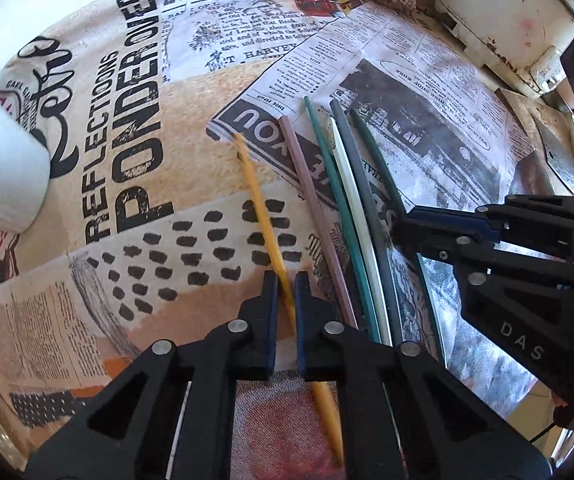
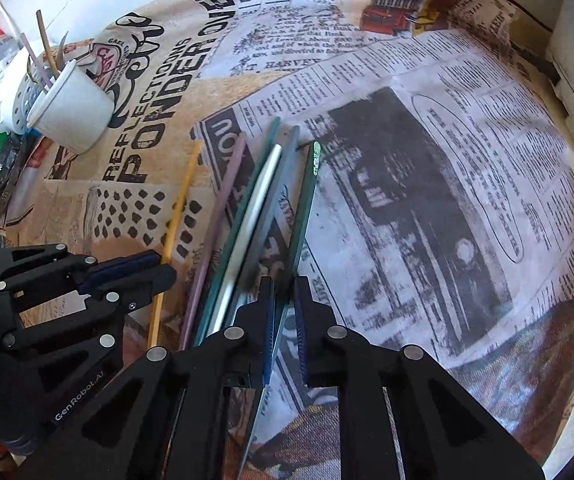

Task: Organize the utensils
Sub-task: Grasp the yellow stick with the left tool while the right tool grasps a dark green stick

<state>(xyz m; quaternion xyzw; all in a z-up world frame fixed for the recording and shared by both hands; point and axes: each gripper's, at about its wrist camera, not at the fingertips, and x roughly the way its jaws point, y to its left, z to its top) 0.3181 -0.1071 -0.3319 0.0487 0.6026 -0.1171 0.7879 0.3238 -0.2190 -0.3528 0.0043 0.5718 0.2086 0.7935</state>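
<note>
Lying across: a printed newspaper-collage cloth [image 1: 135,184], soft weave, black type on tan and white.
White cup [image 1: 3,172]: smooth tapered plastic, far left on the cloth; the right wrist view shows thin sticks standing in it.
Perforated holder [image 2: 23,100]: pale, round-holed, just beside the cup.
Yellow stick [image 1: 259,208]: slim, round, matte; leftmost of the row, apart from the others.
Left gripper [image 1: 285,280]: black angular fingers with ribbed blue pads, clamped on the yellow stick near its lower end.
Mauve stick [image 1: 307,184]: thin, straight, next to the right.
Teal stick [image 1: 327,160], white stick [image 1: 347,176], grey stick [image 1: 351,152]: packed side by side, touching.
Dark green stick [image 2: 307,200]: rightmost, glossy tip, lying on the newsprint patch.
Right gripper [image 2: 285,284]: same black build, fingers pinched together on the dark green stick.
White appliance [image 1: 507,20]: scuffed, boxy, at the far right edge.
</note>
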